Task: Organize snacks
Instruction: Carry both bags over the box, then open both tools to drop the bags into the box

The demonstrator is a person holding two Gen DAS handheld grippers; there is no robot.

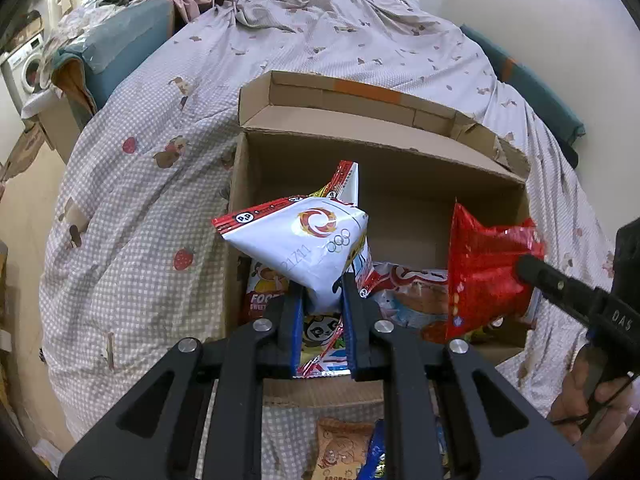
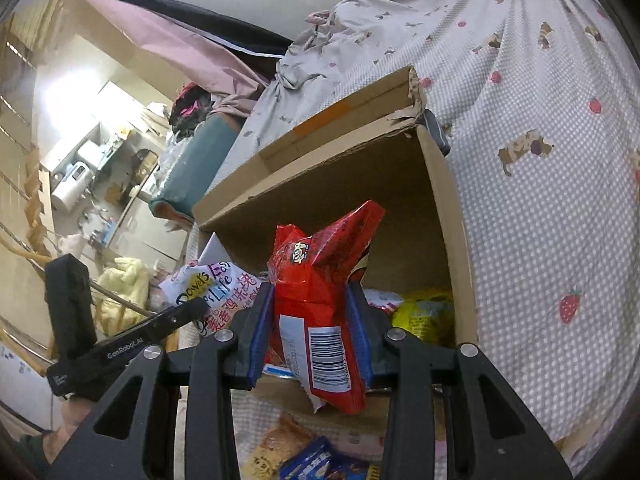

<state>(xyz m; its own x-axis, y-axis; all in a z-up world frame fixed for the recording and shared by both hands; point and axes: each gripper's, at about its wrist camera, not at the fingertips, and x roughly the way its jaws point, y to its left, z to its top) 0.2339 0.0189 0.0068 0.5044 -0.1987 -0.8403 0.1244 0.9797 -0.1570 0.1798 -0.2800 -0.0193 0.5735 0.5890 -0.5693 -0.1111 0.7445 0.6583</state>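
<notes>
Your left gripper clamps a white crinkled snack bag printed "PP", centre frame, above the open brown cardboard box. Your right gripper pinches a red barcoded foil packet over that box.

Black hand-held gripper, blue finger pads, silver screws, white "GenRoboLAI" lettering, bare-skinned hand

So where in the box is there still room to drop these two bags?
Crowded: snacks cover the front of the cardboard box. Freest: the back, by its rear wall behind the white bag and red bag. The floor there is hidden.
</notes>
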